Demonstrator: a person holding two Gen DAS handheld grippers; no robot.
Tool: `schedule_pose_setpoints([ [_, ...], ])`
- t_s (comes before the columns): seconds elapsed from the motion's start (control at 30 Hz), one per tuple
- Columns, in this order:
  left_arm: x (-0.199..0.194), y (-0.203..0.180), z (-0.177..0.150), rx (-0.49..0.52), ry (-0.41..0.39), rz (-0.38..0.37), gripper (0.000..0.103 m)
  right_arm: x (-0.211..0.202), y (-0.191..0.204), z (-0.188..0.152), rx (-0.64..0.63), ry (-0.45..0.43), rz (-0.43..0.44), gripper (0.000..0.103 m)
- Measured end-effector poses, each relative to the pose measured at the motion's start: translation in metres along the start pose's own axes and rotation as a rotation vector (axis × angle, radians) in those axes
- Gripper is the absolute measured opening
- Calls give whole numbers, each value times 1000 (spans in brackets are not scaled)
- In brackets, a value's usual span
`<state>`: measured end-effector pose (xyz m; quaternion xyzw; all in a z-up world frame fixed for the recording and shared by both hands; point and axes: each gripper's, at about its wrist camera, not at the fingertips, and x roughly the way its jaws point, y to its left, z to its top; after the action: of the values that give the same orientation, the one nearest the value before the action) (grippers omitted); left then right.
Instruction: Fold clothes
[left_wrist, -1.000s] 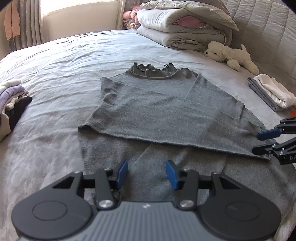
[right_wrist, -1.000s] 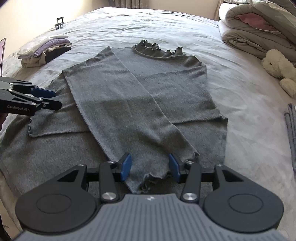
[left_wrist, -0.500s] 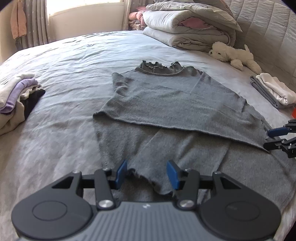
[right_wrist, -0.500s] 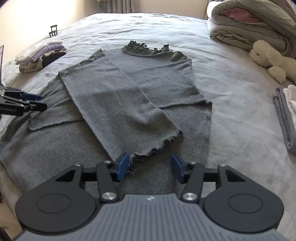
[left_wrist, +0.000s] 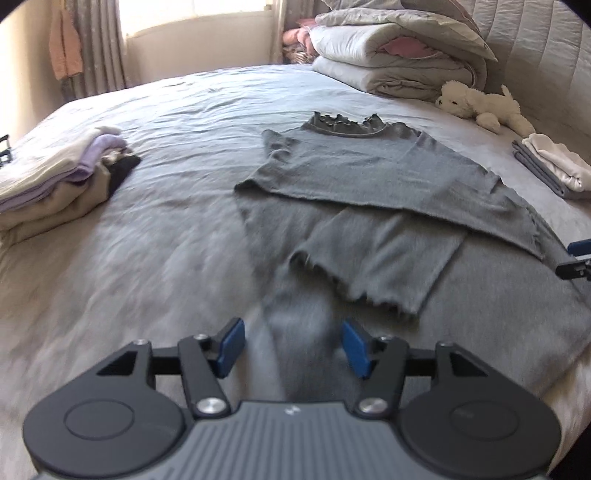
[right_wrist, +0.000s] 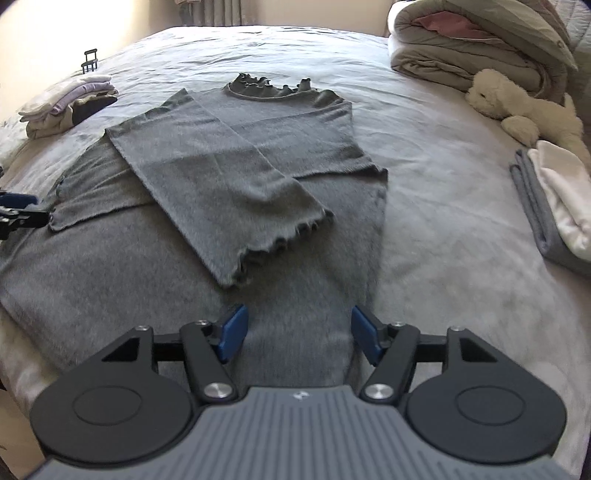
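A grey knit top (left_wrist: 369, 177) (right_wrist: 251, 155) with a ruffled collar (right_wrist: 269, 88) lies flat on the bed, both sleeves folded across its body, their frilled cuffs (left_wrist: 354, 280) (right_wrist: 280, 240) lying loose. My left gripper (left_wrist: 291, 347) hovers open near the hem, nothing between its blue pads. My right gripper (right_wrist: 299, 332) is also open and empty above the hem, short of the cuff. Each gripper shows at the edge of the other's view: the right gripper (left_wrist: 576, 256), the left gripper (right_wrist: 18, 212).
A stack of folded clothes (left_wrist: 55, 177) (right_wrist: 66, 103) sits on the left of the bed. A small folded pile (left_wrist: 554, 166) (right_wrist: 554, 199) lies on the right. A white plush toy (left_wrist: 480, 103) (right_wrist: 524, 107) and a heap of duvets (left_wrist: 399, 55) sit near the headboard.
Both grippers have drawn back from the sleeve cuffs toward the hem, leaving the cuffs lying on the top. Both stay open.
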<state>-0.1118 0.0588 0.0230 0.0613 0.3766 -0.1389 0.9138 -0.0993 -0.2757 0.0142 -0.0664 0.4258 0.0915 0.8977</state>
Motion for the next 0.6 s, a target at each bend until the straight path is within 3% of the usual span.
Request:
schedule_pose_setpoints([
  [0.17,-16,4,-17,-29,-12,5,60,-11,1,-19,34,-4,-32,70],
  [0.6,-20,1,-21,-33,0,25,61,-33,0,-50,120,-9,-70,70],
])
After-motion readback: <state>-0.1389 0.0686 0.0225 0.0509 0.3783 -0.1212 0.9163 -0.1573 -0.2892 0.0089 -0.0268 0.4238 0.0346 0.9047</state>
